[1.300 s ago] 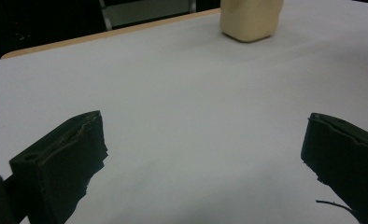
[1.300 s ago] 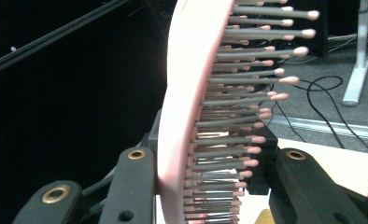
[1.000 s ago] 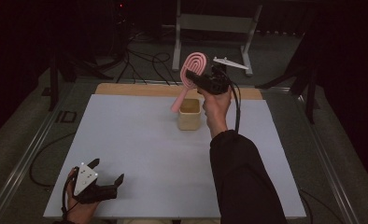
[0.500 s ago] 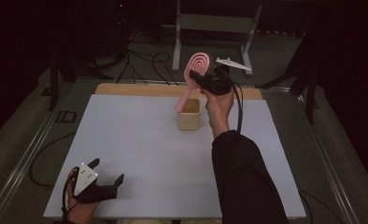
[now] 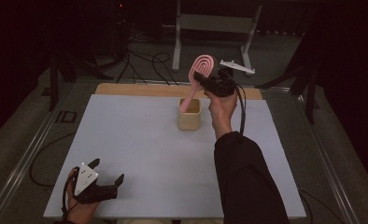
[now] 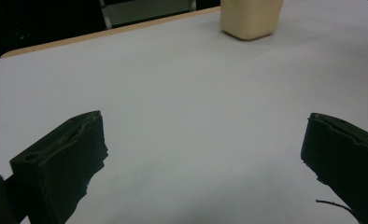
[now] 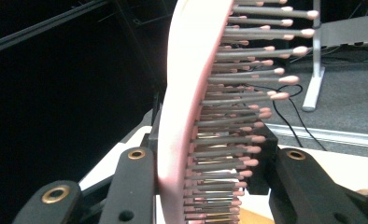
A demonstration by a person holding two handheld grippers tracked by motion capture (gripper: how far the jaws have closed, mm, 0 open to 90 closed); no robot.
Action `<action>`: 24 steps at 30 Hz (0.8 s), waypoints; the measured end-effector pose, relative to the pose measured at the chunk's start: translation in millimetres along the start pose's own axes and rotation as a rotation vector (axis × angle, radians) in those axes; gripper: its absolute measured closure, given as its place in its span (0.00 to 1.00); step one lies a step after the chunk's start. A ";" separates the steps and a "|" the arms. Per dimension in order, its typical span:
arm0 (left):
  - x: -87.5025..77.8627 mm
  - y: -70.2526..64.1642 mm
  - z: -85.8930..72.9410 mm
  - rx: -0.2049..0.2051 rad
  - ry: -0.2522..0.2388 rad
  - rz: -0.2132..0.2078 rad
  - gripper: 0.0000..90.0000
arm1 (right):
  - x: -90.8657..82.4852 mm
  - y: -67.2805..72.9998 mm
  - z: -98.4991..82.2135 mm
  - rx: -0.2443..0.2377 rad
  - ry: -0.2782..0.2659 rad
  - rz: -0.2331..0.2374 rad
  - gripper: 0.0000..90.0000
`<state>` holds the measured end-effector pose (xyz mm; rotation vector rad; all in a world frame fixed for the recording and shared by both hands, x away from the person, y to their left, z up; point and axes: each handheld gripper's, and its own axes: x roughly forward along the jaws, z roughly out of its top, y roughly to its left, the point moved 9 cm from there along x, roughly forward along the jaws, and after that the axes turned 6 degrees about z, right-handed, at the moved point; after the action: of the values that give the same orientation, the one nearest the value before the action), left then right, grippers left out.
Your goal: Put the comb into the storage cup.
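Note:
A pink hairbrush (image 5: 201, 69) hangs tilted over a beige cup (image 5: 189, 120) at the far middle of the table, its handle tip down at the cup's mouth. My right gripper (image 5: 206, 78) is shut on the brush's head, held up by a hand in a dark sleeve. In the right gripper view the brush (image 7: 187, 93) stands edge-on between the two jaws of my right gripper (image 7: 210, 186), bristles to the right. My left gripper (image 5: 108, 171) rests at the table's near left corner, open with nothing between its jaws. In its own view the left gripper (image 6: 205, 154) faces the cup (image 6: 251, 18) far off.
The white table top (image 5: 140, 154) has a wooden strip (image 5: 140, 89) along its far edge. Beyond it stand a metal frame (image 5: 210, 23) and cables (image 5: 145, 60) on the floor. Metal rails (image 5: 28, 154) run along both table sides.
The right gripper has carried the brush slightly to the right, bringing the handle tip from the cup's left side to its mouth. The left gripper has stayed put.

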<state>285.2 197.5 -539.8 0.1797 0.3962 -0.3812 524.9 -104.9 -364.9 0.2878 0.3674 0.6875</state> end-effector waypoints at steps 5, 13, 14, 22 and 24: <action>0.0 -0.2 -0.1 0.001 0.000 0.000 0.01 | -2.0 -4.8 -0.4 0.004 -0.010 -0.012 0.71; 0.2 -0.4 -0.2 0.000 0.001 -0.001 0.01 | -2.9 -8.9 -2.6 0.013 -0.023 -0.028 0.71; 0.3 -0.2 -0.3 0.001 0.002 -0.001 0.01 | -2.9 -9.6 -3.2 0.011 -0.024 -0.031 0.70; 0.1 0.1 -0.3 0.002 0.002 0.001 0.01 | 0.1 -13.7 -11.4 0.020 -0.019 -0.044 0.70; 0.1 0.1 -0.4 0.003 0.003 0.001 0.01 | 0.9 -14.4 -13.1 0.021 -0.017 -0.045 0.70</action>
<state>285.3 197.6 -540.2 0.1830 0.3985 -0.3810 528.1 -113.1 -382.3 0.3046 0.3637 0.6366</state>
